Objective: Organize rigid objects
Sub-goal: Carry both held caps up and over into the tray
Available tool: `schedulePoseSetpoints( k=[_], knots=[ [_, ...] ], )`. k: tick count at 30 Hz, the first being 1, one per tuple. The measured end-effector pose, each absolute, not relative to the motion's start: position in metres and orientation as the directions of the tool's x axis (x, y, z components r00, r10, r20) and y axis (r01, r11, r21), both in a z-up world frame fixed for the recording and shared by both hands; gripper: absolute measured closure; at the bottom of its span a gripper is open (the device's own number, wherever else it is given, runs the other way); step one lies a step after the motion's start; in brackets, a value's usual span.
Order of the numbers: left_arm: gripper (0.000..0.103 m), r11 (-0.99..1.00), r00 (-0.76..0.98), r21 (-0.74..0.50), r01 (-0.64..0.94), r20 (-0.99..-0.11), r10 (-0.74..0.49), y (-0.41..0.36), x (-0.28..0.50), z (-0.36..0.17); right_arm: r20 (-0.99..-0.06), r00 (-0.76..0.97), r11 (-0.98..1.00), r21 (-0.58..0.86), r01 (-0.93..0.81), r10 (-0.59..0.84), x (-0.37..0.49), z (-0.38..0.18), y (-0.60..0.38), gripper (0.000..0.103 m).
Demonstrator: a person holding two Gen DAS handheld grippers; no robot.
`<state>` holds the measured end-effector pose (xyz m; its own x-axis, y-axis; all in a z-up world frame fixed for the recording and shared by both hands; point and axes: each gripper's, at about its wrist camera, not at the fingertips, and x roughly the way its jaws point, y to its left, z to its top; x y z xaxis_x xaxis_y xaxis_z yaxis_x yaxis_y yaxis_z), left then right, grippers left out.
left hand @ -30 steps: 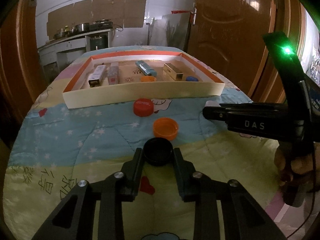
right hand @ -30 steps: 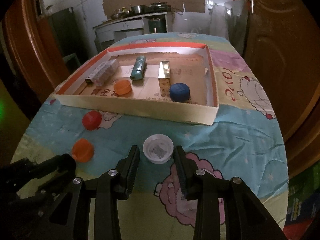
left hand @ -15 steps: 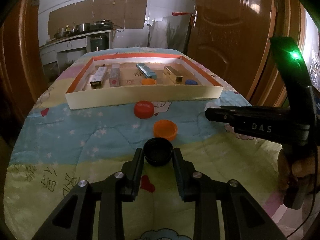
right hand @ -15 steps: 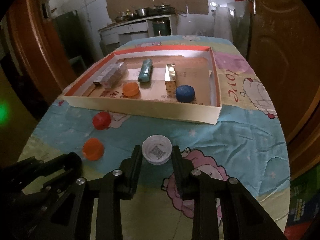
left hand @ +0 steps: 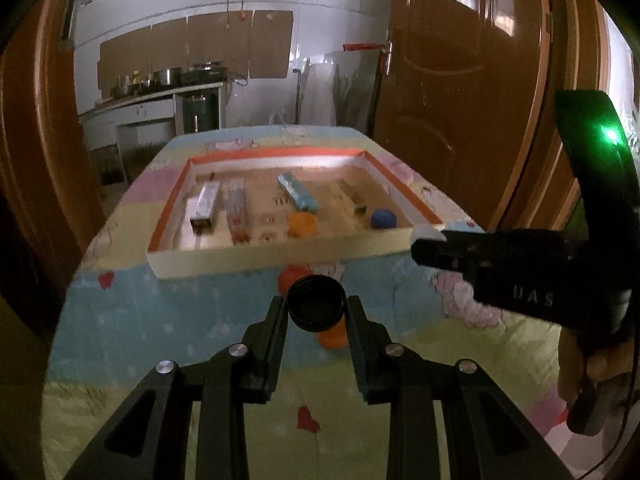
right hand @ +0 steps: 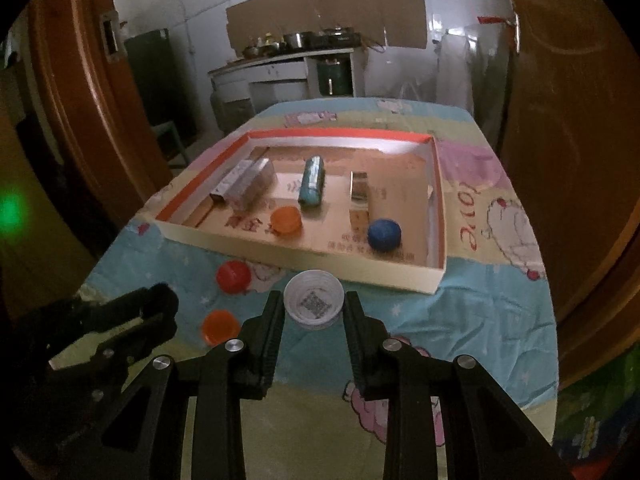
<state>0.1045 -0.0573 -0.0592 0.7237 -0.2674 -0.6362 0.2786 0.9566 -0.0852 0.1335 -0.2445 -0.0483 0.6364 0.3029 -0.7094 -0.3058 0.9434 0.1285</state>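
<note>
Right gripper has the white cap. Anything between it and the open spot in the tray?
Only the tray's near wall, directly ahead of the white cap held in the right gripper. Past it, the blue cap and orange cap sit apart, with bare floor between them.

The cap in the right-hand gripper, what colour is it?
White cap, open side up with a dark square code printed inside; the right wrist view shows it best.

In the right wrist view, the tray (right hand: 400,280) sits mid-frame holding boxes and two caps (right hand: 285,220), with two more caps (right hand: 233,277) apparently lying lower left of it.
</note>
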Motion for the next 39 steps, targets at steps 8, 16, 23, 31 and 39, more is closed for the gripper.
schedulePoseSetpoints(
  k=[8,16,23,31,39],
  knots=[
    [0.073,0.960,0.744,-0.080,0.268,-0.616,-0.259,-0.054,0.129,-0.035,-0.700,0.646,0.943,0.125,-0.308,0.304,0.148,-0.034,-0.241,0.072],
    [0.073,0.963,0.750,-0.061,0.264,-0.614,-0.245,-0.056,0.159,-0.022,-0.701,0.646,0.944,0.127,-0.304,0.302,0.169,-0.029,-0.239,0.072],
    [0.073,0.966,0.754,-0.058,0.251,-0.614,-0.233,-0.056,0.184,-0.017,-0.698,0.651,0.945,0.124,-0.302,0.299,0.192,-0.023,-0.239,0.072],
    [0.073,0.969,0.751,-0.075,0.236,-0.619,-0.231,-0.052,0.211,-0.016,-0.701,0.649,0.946,0.118,-0.302,0.295,0.216,-0.021,-0.239,0.072],
    [0.073,0.972,0.738,-0.085,0.220,-0.637,-0.223,-0.048,0.233,-0.016,-0.711,0.639,0.947,0.122,-0.299,0.293,0.238,-0.023,-0.241,0.072]
  ],
)
